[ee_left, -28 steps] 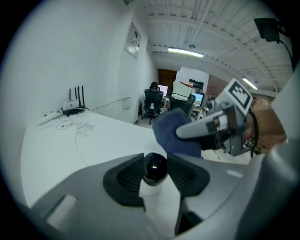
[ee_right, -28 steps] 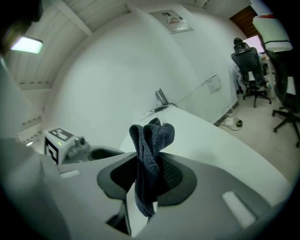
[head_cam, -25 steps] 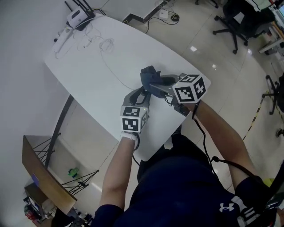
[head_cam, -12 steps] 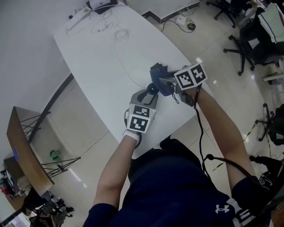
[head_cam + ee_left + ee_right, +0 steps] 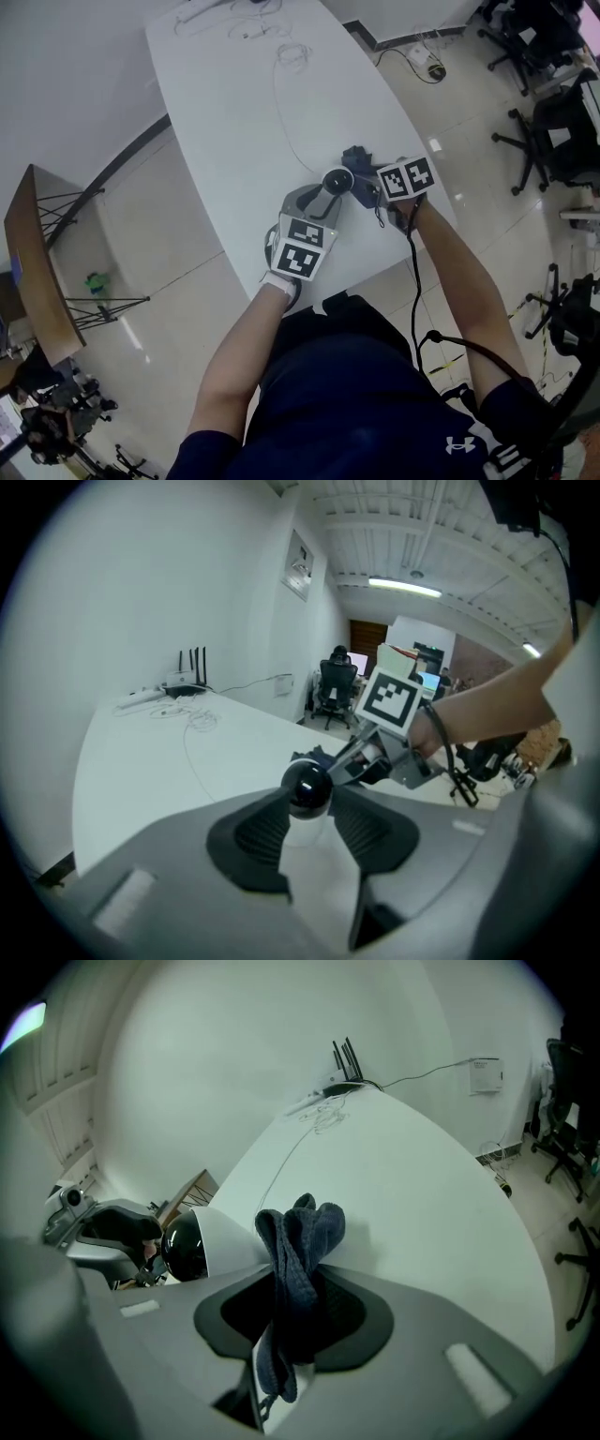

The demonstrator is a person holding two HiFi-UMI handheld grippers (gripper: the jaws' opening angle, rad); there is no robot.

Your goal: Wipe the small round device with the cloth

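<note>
Left gripper view: your left gripper point(image 5: 307, 825) clamps small round device point(image 5: 307, 787) over surface point(image 5: 169, 761); right gripper point(image 5: 291, 1314) pinches limp cloth point(image 5: 302, 1232) just beside. Device looks light, glossy, slippery; hold white body, wipe lightly.

Two hand-held grippers point(image 5: 307, 825) point(image 5: 292, 1321), one device point(image 5: 307, 789), one cloth point(image 5: 300, 1237).

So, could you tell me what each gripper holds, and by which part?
Left gripper: the device, by its white body. Right gripper: the cloth, by its bunched middle.
</note>
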